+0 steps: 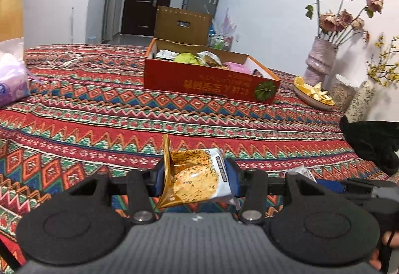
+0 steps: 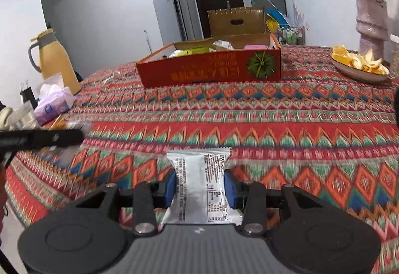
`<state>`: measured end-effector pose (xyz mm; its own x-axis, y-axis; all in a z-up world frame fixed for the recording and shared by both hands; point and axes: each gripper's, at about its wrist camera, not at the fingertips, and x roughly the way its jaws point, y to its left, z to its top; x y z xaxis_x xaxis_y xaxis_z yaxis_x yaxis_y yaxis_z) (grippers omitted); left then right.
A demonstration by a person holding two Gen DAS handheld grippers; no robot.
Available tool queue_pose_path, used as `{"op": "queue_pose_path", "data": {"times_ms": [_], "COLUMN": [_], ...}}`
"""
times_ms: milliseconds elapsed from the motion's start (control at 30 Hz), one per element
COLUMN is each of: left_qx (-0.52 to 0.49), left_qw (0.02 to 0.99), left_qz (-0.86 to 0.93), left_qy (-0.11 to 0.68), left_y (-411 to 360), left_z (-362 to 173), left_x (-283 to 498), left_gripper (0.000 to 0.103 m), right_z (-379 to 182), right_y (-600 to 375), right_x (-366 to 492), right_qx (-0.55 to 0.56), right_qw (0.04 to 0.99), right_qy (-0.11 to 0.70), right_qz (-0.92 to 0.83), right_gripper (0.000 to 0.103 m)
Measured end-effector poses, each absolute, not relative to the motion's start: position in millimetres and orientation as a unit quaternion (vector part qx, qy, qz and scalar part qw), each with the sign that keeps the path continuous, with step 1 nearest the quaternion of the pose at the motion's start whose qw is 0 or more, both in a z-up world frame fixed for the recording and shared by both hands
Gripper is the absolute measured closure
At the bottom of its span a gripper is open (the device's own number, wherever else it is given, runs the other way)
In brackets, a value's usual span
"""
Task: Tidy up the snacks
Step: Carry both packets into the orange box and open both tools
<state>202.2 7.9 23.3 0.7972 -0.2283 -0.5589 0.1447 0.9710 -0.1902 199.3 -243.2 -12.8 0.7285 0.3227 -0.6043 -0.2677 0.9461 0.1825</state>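
Observation:
My left gripper (image 1: 197, 178) is shut on a gold snack packet (image 1: 197, 180) showing a round cracker, held above the patterned tablecloth. My right gripper (image 2: 199, 186) is shut on a white snack packet (image 2: 199, 184) with printed text. The right gripper (image 1: 331, 185) also shows at the right in the left wrist view, and the left gripper's finger (image 2: 42, 139) shows at the left in the right wrist view. An open red cardboard box (image 1: 207, 82) holding several snacks stands farther back on the table; it also shows in the right wrist view (image 2: 209, 72).
A plate of orange peels (image 1: 313, 97) and a vase of dried roses (image 1: 320, 59) stand at the right. A tissue pack (image 1: 12, 77) and a yellow jug (image 2: 56, 59) stand at the left. A white cable (image 1: 63, 60) lies behind. A black cloth (image 1: 371, 139) lies at the right edge.

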Motion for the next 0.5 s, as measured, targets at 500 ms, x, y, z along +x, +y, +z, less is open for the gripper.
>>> {"op": "queue_pose_path", "data": {"times_ms": [500], "left_qx": [-0.046], "left_qw": [0.967], "left_qz": [-0.123], "left_qy": [0.22], "left_y": [26.5], "left_z": [98.3], "left_x": [280.3], "left_gripper": [0.055], "right_z": [73.3], "right_y": [-250.9], "right_x": [271.6], "right_qx": [-0.038], "right_qw": [0.955], "right_qy": [0.233], "right_qz": [0.178], "right_gripper": [0.064]}}
